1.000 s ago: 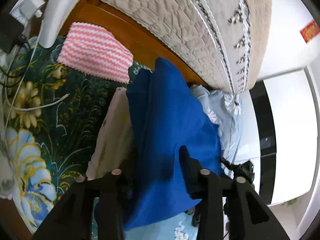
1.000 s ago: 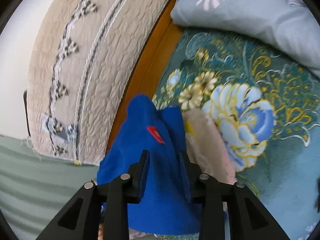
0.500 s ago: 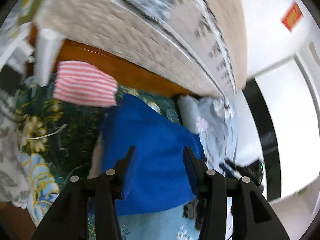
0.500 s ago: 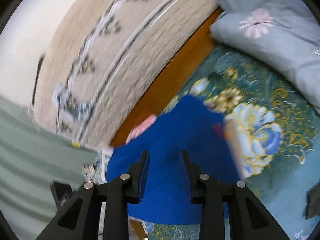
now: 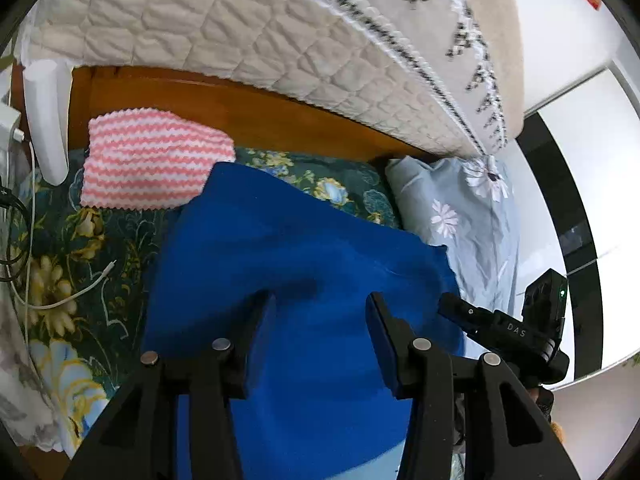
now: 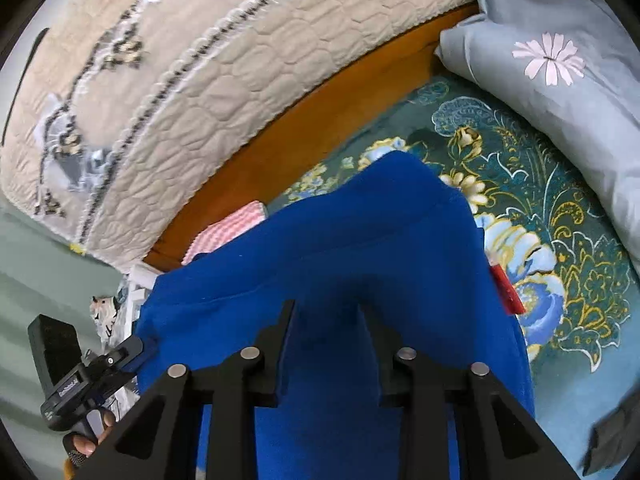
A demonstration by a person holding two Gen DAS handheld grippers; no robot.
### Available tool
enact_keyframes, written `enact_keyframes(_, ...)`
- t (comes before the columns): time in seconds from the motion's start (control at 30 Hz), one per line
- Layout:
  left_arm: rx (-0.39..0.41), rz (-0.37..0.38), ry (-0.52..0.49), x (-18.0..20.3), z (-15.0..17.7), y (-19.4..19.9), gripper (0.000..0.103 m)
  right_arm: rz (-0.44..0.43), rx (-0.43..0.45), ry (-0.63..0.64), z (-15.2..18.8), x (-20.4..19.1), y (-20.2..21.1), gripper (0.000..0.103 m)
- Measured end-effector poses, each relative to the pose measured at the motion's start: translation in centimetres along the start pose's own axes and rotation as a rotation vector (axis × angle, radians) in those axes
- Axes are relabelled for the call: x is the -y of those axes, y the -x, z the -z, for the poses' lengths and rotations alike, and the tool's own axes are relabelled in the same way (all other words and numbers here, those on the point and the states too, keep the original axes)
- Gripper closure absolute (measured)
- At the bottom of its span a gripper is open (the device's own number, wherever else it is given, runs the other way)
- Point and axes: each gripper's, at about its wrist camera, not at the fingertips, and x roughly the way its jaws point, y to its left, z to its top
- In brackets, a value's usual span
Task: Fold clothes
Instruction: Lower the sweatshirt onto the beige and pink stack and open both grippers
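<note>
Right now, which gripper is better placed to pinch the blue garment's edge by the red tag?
Likely the right gripper: the red tag sits on the blue garment's edge close beside it; the left view shows no tag.

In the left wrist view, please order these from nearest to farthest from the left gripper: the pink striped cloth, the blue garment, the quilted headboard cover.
1. blue garment: directly under the left gripper.
2. pink striped cloth: ahead, to the left, beside the garment's far corner.
3. quilted headboard cover: farthest, above the wooden frame.
</note>
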Motion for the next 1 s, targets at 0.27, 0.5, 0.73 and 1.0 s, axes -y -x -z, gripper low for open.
enact_keyframes(0.27, 0.009, 0.026, 0.069, -2.2, -0.2, -1.6, 0.056, 0.026, -0.046, -0.030, -0.4, 0.5, -2.7, 0.071)
enact_keyframes(0.5, 0.007, -0.006, 0.075, -1.8, -0.2, -1.6, 0.057, 0.054, -0.024, -0.030, -0.1, -0.2, -2.1, 0.071)
enact_keyframes(0.73, 0.020, -0.034, 0.046, 0.0, 0.3, 0.3, 0.056, -0.019, 0.065, 0.083, 2.4, -2.8, 3.6, 0.071)
enact_keyframes(1.0, 0.046, 0.025, -0.034, 3.4, 4.9, 3.6, 0.056, 0.001, 0.061, 0.138, 7.2, -3.7, 8.6, 0.069)
